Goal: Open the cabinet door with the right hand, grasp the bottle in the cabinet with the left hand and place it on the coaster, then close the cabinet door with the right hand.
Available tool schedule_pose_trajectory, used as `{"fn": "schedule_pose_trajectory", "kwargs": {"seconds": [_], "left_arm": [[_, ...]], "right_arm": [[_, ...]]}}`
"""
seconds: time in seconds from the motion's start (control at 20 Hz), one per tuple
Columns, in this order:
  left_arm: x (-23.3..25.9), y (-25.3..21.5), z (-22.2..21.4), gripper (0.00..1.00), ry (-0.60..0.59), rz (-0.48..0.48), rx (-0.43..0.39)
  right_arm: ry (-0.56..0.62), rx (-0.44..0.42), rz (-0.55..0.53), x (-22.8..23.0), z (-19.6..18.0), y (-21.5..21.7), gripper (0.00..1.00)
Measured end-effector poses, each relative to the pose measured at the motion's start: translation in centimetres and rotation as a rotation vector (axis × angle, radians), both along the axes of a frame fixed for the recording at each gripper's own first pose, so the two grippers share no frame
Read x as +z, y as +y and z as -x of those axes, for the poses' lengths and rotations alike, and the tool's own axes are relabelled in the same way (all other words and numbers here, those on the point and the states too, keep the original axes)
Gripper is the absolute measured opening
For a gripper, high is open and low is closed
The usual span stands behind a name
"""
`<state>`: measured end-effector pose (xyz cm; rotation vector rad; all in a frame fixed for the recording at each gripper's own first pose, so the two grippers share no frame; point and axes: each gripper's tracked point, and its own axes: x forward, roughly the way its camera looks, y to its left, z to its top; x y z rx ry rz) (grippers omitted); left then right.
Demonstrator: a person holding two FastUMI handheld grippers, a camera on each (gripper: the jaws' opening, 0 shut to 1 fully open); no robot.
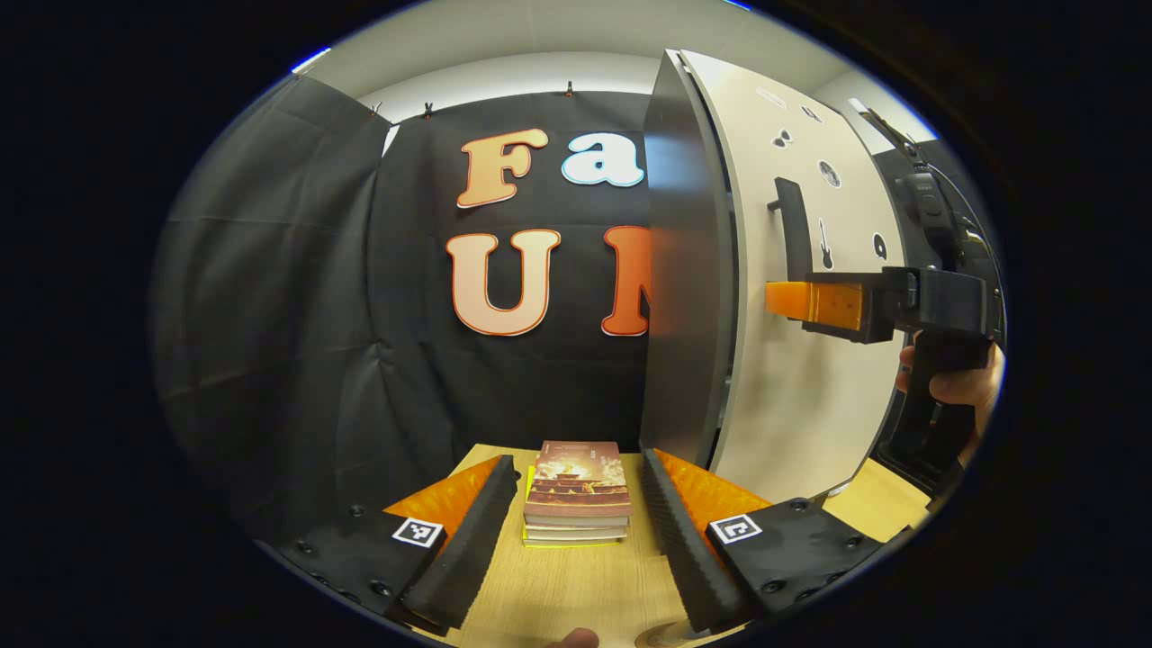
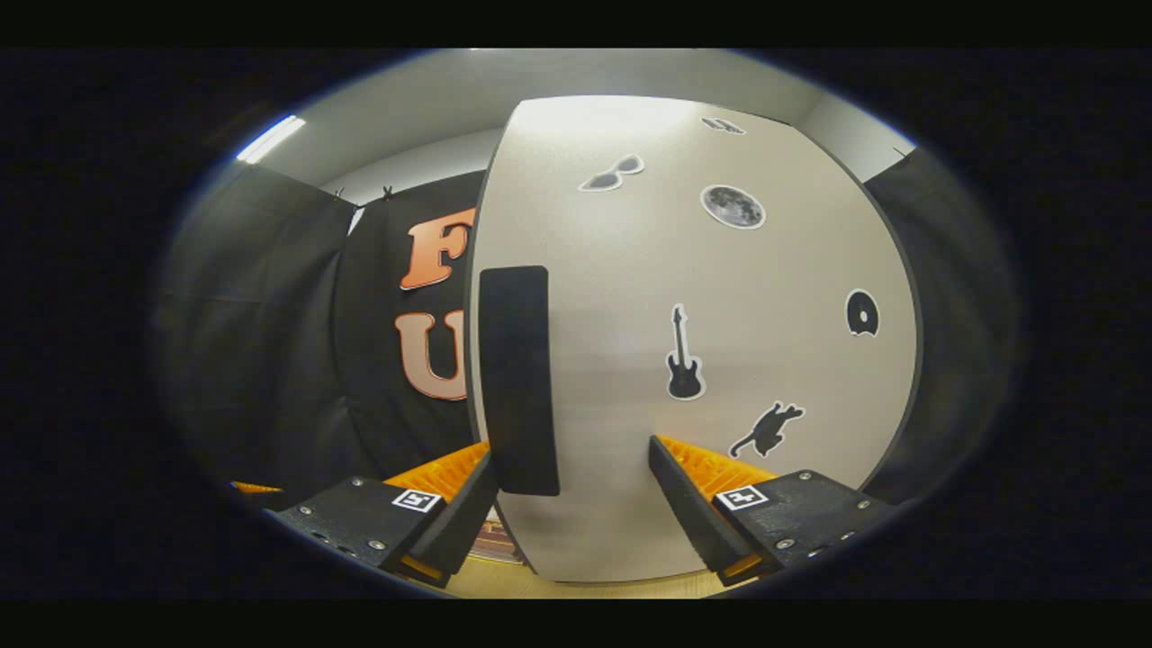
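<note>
The cabinet stands at the right of the left gripper view, with a dark side panel (image 1: 684, 270) and a pale door (image 1: 810, 387) lying flat against it. The door's black upright handle (image 1: 792, 225) sticks out toward my right gripper (image 1: 783, 301), whose tips reach the door just below it, held by a hand (image 1: 954, 382). In the right gripper view the door (image 2: 720, 297) is close ahead. Its handle (image 2: 516, 378) stands between the fingers of my open right gripper (image 2: 571, 450), close to the left finger. My left gripper (image 1: 576, 459) hovers open over the wooden table (image 1: 576, 585).
A stack of books (image 1: 576, 495) lies on the table ahead of the left gripper, near the cabinet's front corner. Black cloth walls close off the back and left. Stickers dot the door face (image 2: 684, 355).
</note>
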<state>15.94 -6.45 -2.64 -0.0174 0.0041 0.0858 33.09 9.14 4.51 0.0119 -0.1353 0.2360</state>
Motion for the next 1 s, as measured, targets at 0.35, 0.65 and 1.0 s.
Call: {"fn": "schedule_pose_trajectory", "kwargs": {"seconds": [0.35, 0.65, 1.0], "left_arm": [[-0.4, 0.6, -0.8, 0.92, 0.004, -0.003, -0.005], [-0.1, -1.5, -1.1, 0.93, 0.007, -0.006, -0.041], [2.8, -4.7, 3.1, 0.92, -0.033, -0.02, -0.049]], "right_arm": [[0.001, -0.012, 0.015, -0.3, -0.1, 0.2, 0.95], [0.011, 0.018, 0.032, -0.2, 0.4, 0.5, 0.95], [0.029, 0.007, 0.022, -1.3, 10.3, -4.6, 0.95]]}}
